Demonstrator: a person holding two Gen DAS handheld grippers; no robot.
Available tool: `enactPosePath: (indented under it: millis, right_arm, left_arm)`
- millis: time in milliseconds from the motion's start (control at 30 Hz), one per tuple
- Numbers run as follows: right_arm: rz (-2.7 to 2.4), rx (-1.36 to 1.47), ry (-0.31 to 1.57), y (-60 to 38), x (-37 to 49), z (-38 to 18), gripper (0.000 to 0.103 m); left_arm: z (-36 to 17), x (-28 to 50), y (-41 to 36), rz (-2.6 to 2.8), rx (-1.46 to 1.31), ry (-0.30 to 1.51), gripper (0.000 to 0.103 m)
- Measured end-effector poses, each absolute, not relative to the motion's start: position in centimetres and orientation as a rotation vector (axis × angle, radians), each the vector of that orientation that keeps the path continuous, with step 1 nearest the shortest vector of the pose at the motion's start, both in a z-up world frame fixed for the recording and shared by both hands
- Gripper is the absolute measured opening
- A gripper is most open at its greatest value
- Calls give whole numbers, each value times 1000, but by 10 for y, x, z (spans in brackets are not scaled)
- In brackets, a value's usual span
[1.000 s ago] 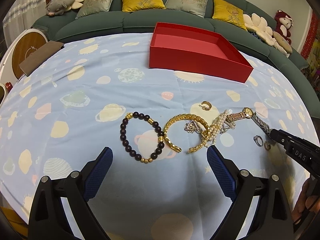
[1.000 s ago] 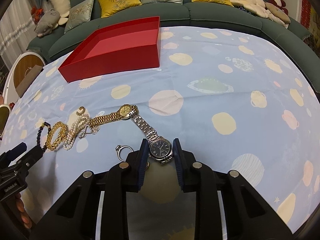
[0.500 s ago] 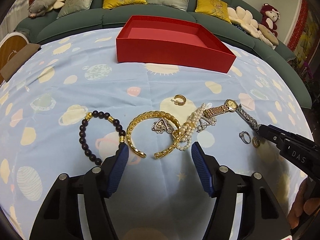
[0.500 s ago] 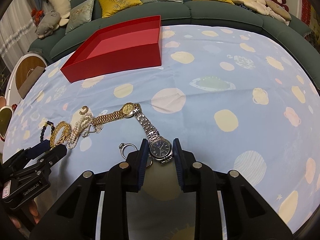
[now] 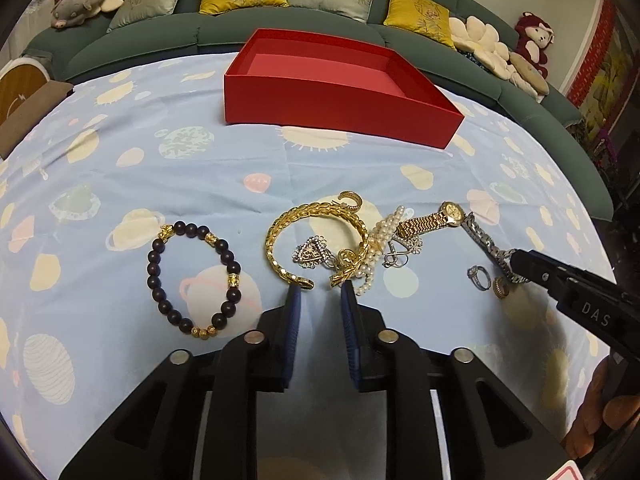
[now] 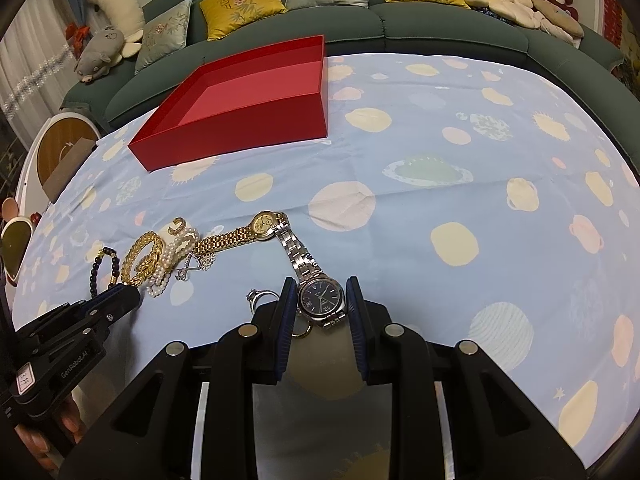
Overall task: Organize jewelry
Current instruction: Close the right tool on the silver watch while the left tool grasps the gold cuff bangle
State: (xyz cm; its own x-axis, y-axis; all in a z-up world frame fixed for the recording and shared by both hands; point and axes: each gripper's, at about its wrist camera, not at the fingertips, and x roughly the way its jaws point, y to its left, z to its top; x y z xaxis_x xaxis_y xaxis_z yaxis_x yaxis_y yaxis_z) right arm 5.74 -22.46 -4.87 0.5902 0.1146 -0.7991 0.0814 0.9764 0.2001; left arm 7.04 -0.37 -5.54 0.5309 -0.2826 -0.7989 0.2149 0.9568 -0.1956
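In the left wrist view my left gripper [image 5: 320,294] hangs just short of the gold bangle [image 5: 276,240]. Its jaws are closing, and the bangle's two open ends lie right at the fingertips [image 5: 294,300]. I cannot see the pads pressing on them. A dark bead bracelet [image 5: 192,276] lies to the left. A silver pendant [image 5: 312,254], a pearl bracelet [image 5: 380,236] and a gold watch [image 5: 432,220] lie to the right. My right gripper [image 6: 320,300] is shut on the silver watch [image 6: 320,298] with a dark dial, still on the cloth. The red box [image 6: 240,100] stands open behind.
Two rings [image 5: 480,276] lie beside the right gripper's tip [image 5: 520,260], and a gold hoop earring [image 5: 350,200] sits behind the bangle. A green sofa [image 5: 500,92] with cushions and plush toys curves round the table's far edge. A brown pad [image 5: 32,116] lies at the left edge.
The left jaws have narrowed from wide apart to a small gap while the gripper tipped and closed in on the gold bangle. The right gripper and the silver watch have kept still.
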Motion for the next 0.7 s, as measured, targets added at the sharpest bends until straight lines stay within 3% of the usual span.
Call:
enactPosePath:
  millis: [33,100,133,700]
  right_arm:
    - [19,227,942,-225,57,-49,25]
    - [18,229,944,-225,58,-49,25]
    - [19,229,944,-225,59,-49,25]
    - [23,230,933,-227,61,-47,25]
  left_arm:
    - [-53,70,-3,-296,-93,956,34]
    - [-49,71,-3,-282,-105,935,56]
    - [-48,73,-4,-274,-100,928,58]
    - [-57,95,-18,-236,-86,951,54]
